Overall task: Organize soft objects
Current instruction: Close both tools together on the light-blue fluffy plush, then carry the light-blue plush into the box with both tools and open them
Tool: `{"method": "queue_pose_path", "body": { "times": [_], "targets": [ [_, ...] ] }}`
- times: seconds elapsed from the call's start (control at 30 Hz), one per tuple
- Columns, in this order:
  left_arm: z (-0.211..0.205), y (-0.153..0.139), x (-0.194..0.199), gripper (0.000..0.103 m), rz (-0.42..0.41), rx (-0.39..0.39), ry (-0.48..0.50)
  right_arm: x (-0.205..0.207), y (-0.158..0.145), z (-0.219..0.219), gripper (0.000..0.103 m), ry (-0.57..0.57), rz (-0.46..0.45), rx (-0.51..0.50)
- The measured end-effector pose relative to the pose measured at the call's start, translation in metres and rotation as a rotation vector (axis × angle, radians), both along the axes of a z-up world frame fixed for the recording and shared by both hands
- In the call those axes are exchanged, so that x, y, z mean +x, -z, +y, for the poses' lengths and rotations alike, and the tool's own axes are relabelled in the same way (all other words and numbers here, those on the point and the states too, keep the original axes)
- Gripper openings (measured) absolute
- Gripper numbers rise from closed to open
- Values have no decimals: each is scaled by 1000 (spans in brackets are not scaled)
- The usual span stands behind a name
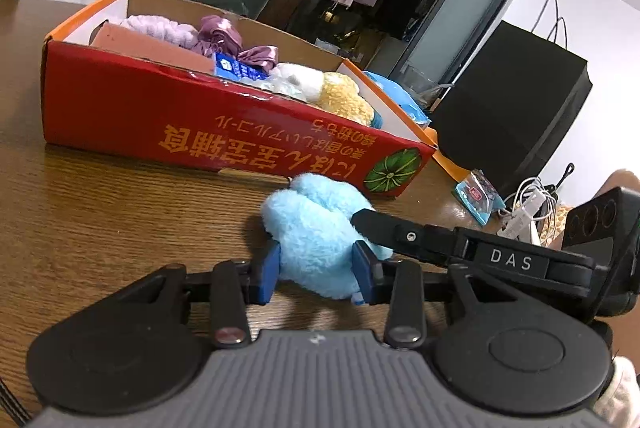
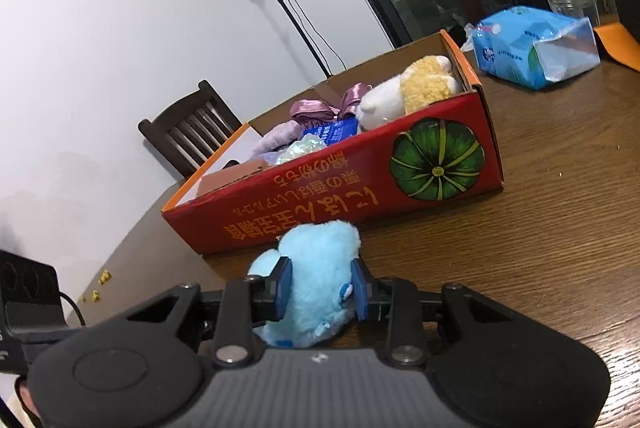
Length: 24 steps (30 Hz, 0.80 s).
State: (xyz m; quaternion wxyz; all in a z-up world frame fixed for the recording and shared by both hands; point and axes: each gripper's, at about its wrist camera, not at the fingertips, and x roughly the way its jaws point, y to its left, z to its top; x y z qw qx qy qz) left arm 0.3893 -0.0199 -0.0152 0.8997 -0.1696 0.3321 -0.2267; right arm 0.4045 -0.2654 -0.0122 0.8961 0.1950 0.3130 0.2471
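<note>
The left claw (image 1: pixel 316 276) sits low over the bench, its blue pads (image 1: pixel 267 278) pressed in from both sides on something soft. The right claw (image 2: pixel 322 290) is closed likewise, reaching in from the right across the left one.

Sky-blue plush toy (image 1: pixel 316 232) — red box (image 1: pixel 168 115) bearing yellow lettering, green pumpkin.

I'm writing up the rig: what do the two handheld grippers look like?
Both match: a grey ribbed body flanked by round black discs, black linkage arms and blue finger pads. In the left view, the right gripper's black finger bears a white "DAS" label.
</note>
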Motion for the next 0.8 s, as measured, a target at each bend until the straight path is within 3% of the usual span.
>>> {"method": "queue_pose_path", "body": {
  "times": [0.1,0.17,0.27,0.37,0.43,0.53,0.8],
  "targets": [
    [-3,-4,-12,39,22,-8,-14,-4,-2,-3,30,1,28,13],
    [-4,-11,-42,39,3,-24,-17,-15,-6,-7,30,4,89,30],
    [-1,-18,-104,39,-24,-75,-25,-70,-15,-20,29,1,72,91],
    [-5,-26,-162,39,-61,-61,-38,-137,-19,-26,29,0,46,128],
    [-8,-32,-182,39,-67,-39,-27,-174,-26,-23,29,-9,12,93],
    [-7,-42,-192,39,-100,-41,-29,-199,-39,-20,29,-27,-43,45],
    [-9,-61,-168,39,-154,-44,7,-196,-57,-21,29,-5,-98,54]
  ]
}}
